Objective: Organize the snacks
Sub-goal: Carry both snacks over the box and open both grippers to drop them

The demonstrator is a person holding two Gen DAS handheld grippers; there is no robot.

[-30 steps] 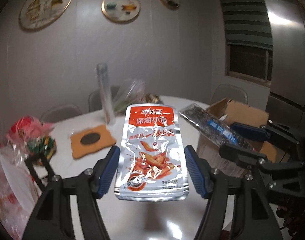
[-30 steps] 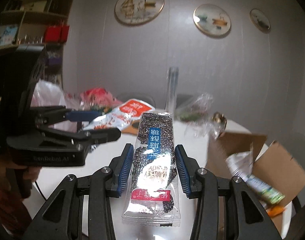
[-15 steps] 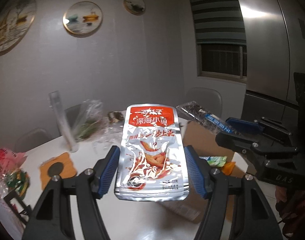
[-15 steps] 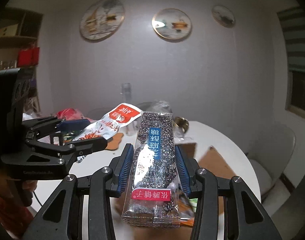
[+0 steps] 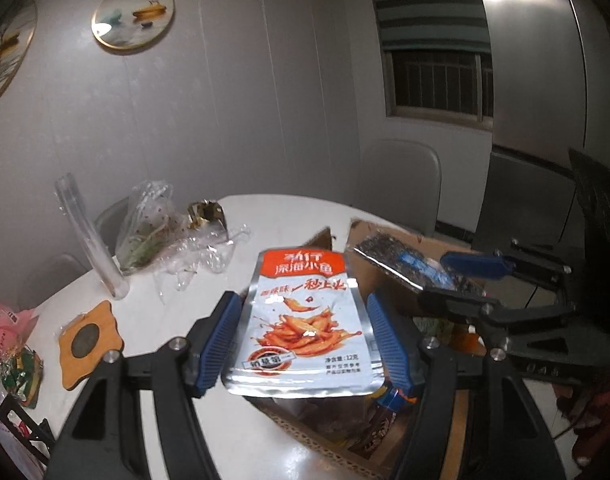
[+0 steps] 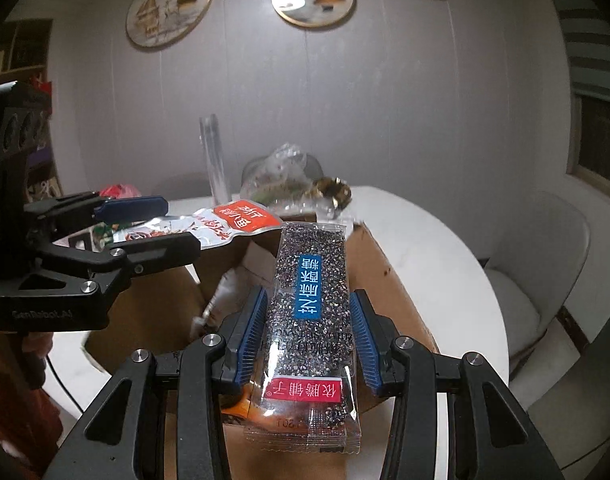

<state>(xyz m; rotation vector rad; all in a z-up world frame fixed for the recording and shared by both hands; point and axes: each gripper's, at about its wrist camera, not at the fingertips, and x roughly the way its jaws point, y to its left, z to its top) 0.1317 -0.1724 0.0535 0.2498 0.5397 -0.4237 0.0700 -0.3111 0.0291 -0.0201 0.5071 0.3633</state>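
My left gripper (image 5: 303, 336) is shut on a silver and red fish snack packet (image 5: 301, 320) and holds it above the open cardboard box (image 5: 305, 436). My right gripper (image 6: 309, 332) is shut on a clear packet of black sesame bar with a blue label (image 6: 311, 312), also above the box (image 6: 385, 264). Each gripper shows in the other's view: the right one (image 5: 457, 280) with its sesame packet (image 5: 393, 260), the left one (image 6: 153, 224) with its fish packet (image 6: 225, 224). Several snack packets lie inside the box.
The box stands on a round white table (image 5: 273, 212). On the table are a tall clear tube (image 5: 89, 236), crumpled clear plastic bags (image 5: 157, 224), a wooden coaster (image 5: 89, 338) and a pile of red and green snack bags (image 5: 9, 340). White chairs (image 6: 545, 260) surround the table.
Both grippers have swung right and tilted down with their packets, from above the table top to above the open box. The box interior now lies under both packets.
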